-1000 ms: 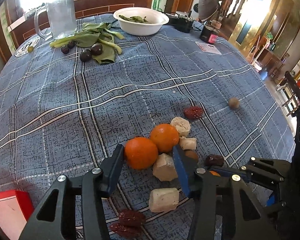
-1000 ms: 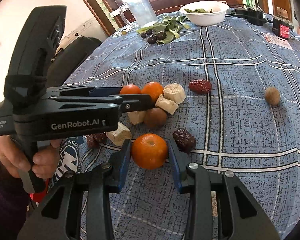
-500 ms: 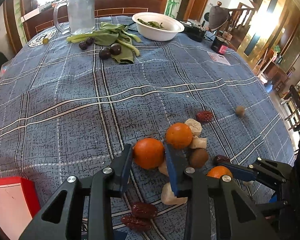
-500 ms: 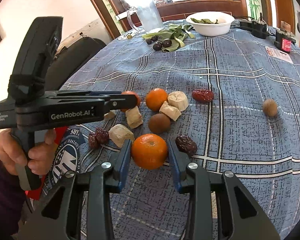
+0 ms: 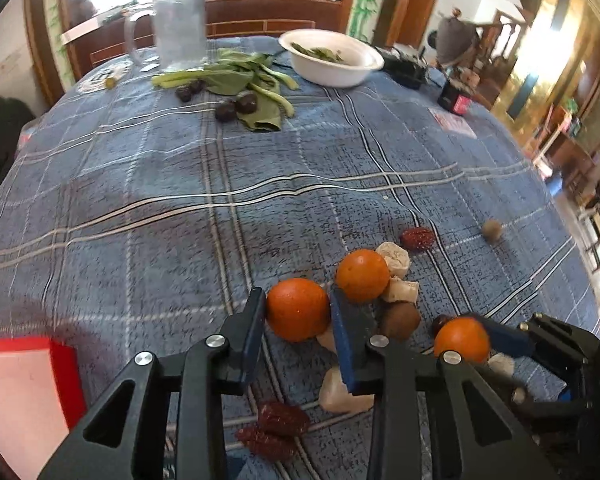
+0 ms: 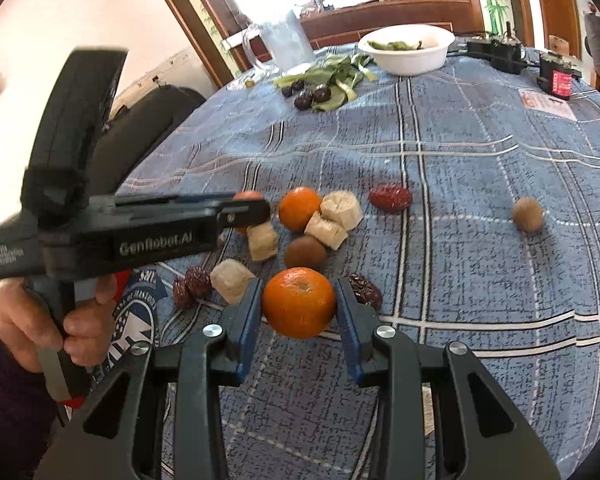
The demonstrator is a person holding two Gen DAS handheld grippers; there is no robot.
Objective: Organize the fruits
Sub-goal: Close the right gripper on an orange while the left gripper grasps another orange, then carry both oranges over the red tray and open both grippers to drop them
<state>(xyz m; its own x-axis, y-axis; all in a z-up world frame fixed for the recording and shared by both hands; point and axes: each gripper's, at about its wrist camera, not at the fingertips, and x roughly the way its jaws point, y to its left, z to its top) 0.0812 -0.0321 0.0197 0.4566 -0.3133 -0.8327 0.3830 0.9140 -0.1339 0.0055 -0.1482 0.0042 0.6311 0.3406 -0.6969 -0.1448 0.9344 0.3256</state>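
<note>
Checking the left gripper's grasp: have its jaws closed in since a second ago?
Yes. The left gripper jaws now press the round orange tangerine; earlier they stood wide.

Black-framed grippers are seen, each finger (image 6: 247, 320) lined with a blue pad and pinned by silver screws; "GenRobot.AI" is printed in white on the left gripper (image 6: 256, 212) (a dark purple sleeve (image 6: 4, 392) behind).

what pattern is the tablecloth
Blue tablecloth with a plaid of white and dark lines; it shows best in the left wrist view.
</note>
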